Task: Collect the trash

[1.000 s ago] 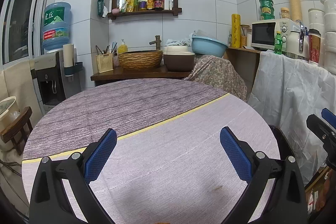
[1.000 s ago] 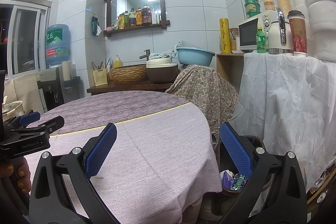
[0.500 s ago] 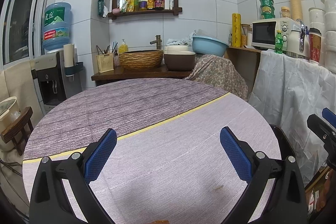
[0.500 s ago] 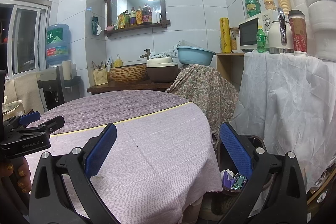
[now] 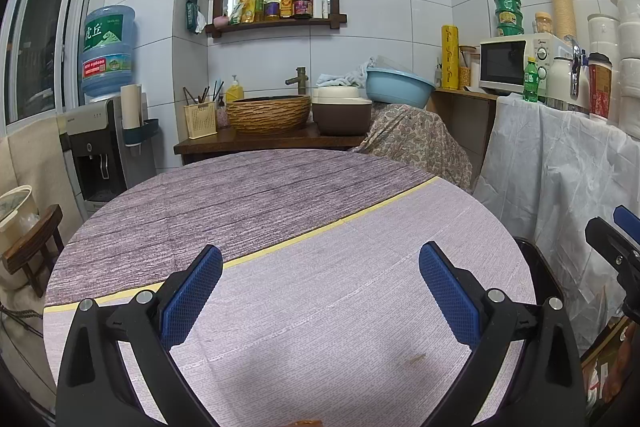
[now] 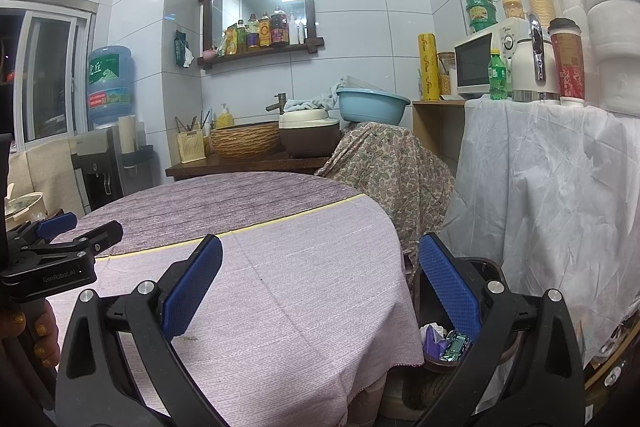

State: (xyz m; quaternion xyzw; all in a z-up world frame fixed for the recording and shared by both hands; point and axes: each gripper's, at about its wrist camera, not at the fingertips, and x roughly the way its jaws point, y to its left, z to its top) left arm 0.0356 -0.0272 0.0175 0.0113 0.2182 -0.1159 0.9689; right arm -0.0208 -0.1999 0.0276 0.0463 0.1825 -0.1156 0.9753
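Through the left wrist view, nothing had shifted over the last second; my left tongs hung spread apart and empty above the round tabletop, level and pointing across it; no trash lay on the cloth, only a faint brown stain; the right tongs' tip showed at the right edge.

Through the right wrist view, equally unchanged, my right tongs were spread apart and empty, held out over the tabletop's rim; the trash, purple and green scraps, sat in the dark bin just beside the tabletop; I judged collecting finished, both hands idling; a hand gripped the left tool's handle.
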